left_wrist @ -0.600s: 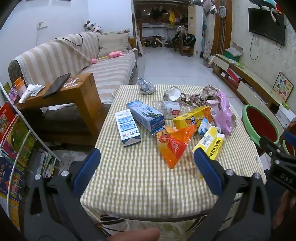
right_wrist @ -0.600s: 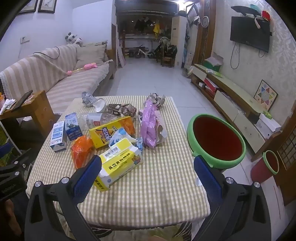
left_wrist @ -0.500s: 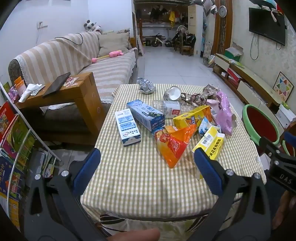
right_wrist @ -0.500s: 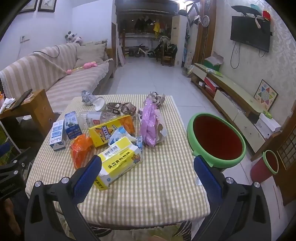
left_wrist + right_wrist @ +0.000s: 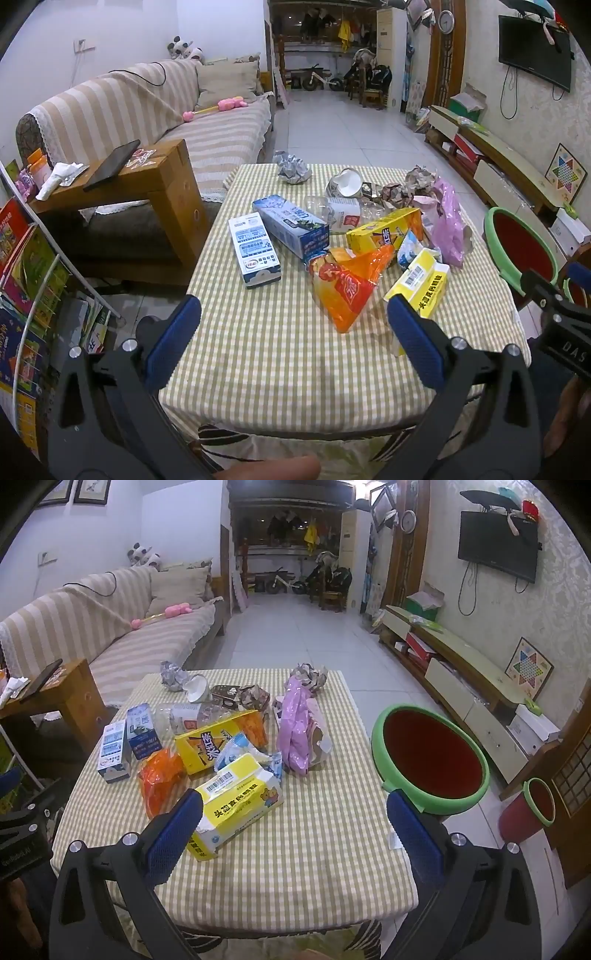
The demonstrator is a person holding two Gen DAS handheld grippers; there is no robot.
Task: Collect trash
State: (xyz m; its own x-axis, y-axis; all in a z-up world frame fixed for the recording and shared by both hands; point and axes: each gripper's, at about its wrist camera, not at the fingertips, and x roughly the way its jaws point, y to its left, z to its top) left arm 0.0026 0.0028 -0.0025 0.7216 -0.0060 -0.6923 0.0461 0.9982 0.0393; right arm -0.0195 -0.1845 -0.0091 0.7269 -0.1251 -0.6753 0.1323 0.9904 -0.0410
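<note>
Living-room setup with a low tabletop [image 5: 314, 849] under a yellow-and-white checked cloth, and honestly nothing looks collected yet. All the trash sits in a heap on its far half: a yellow tissue pack with a barcode [image 5: 236, 797], an orange crinkly snack bag [image 5: 347, 284], a yellow snack box [image 5: 218, 746], two blue-and-white milk cartons [image 5: 273, 232], a crushed clear plastic bottle [image 5: 336, 214], a pink plastic bag [image 5: 295, 731] and some balls of crumpled paper [image 5: 293, 168]. The green-rimmed red bin [image 5: 432, 760] beside the tabletop's right edge looks empty inside.

Both the left hand-held gripper [image 5: 291, 339] and right hand-held gripper [image 5: 295, 830] hang over the near edge, jaws wide, nothing between them.

Writing-wise: the packs carry Chinese print I can't read reliably, and "DAS" shows on the other gripper's body at the left view's right edge.
</note>
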